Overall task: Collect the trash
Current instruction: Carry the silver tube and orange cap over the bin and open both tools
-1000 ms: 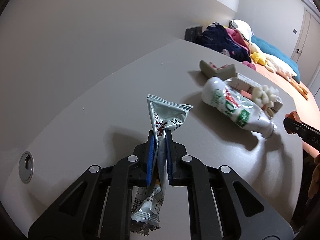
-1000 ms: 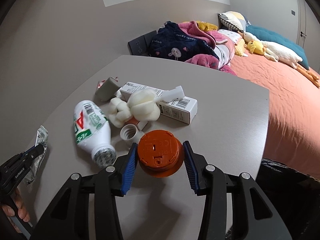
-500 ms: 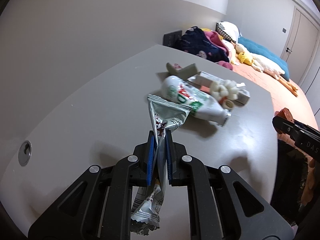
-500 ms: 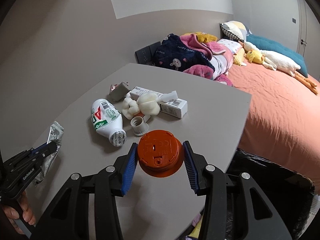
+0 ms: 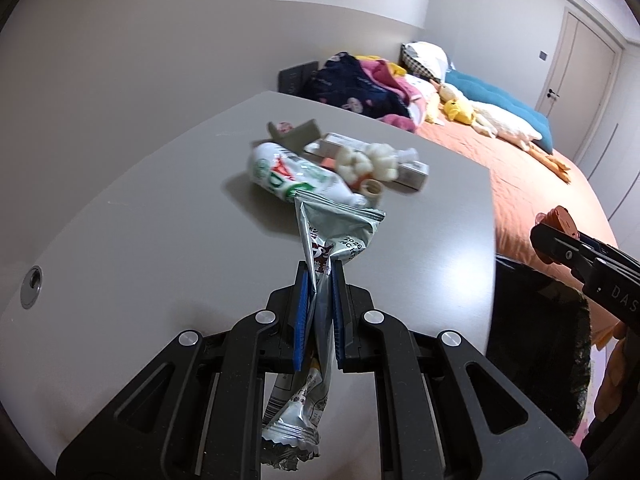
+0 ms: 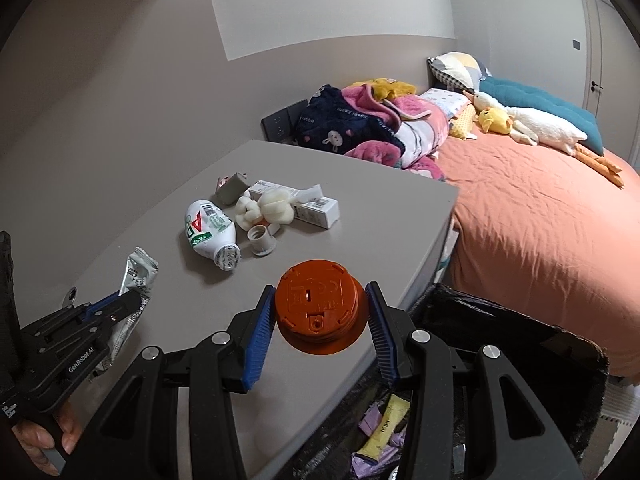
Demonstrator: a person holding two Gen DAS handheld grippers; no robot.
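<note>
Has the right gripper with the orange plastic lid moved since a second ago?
Yes. The right gripper, shut on the orange plastic lid, has pulled back from the white bottle toward the grey table's near edge.

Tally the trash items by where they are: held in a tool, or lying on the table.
Held in a tool: 2, wrapper and orange lid
On the table: 5, bottle, box, foam wad, grey cap, grey carton
Total: 7

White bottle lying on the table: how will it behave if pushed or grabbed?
The white bottle lies on its side on the table, so a nudge probably rolls it. It looks like empty plastic, likely light. The glossy rounded body may slip between jaws.
</note>
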